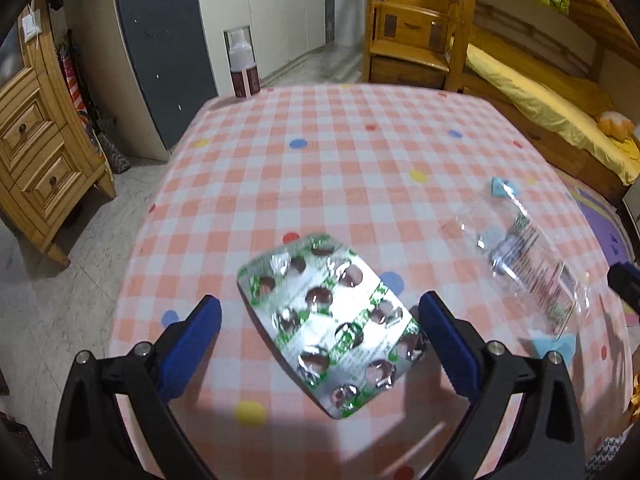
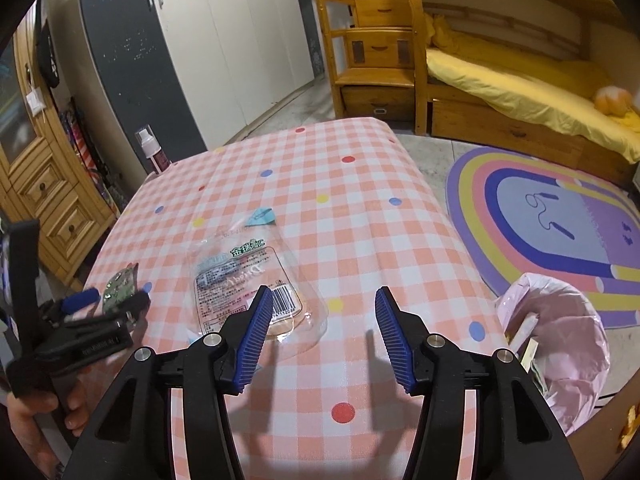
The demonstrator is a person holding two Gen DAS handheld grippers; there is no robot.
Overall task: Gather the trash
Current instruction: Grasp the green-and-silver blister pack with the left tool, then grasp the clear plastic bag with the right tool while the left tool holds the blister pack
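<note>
Blue ribbed pads are seen on both grippers, set on black arms. In the left wrist view the left gripper (image 1: 320, 312) is spread wide over the table, and a silver blister pack (image 1: 332, 330) with green print and emptied pockets is seen between its fingers; the pack looks tilted and blurred, its edge close to the right-hand pad, and whether it rests on the cloth or is clear of it cannot be told. In the right wrist view the right gripper (image 2: 324, 336) is held partly open with nothing between its pads, above the pink-and-white checked tablecloth (image 2: 360, 184) dotted in several colours. Just beyond its left finger a clear plastic wrapper (image 2: 256, 280) with printed text and a barcode is laid flat on the cloth, with a pale blue torn corner at its far end. At the left of that view the other gripper is held by a hand (image 2: 32, 420). Beside the table's right edge a bin lined with a pink bag (image 2: 568, 344) is seen, with some paper inside. On the far left corner of the table a pump bottle (image 1: 242, 66) is stood upright. Farther off, a rainbow rug (image 2: 560, 220), a wooden bunk bed (image 2: 500, 80) with yellow bedding and a wardrobe (image 2: 240, 40) are visible.
</note>
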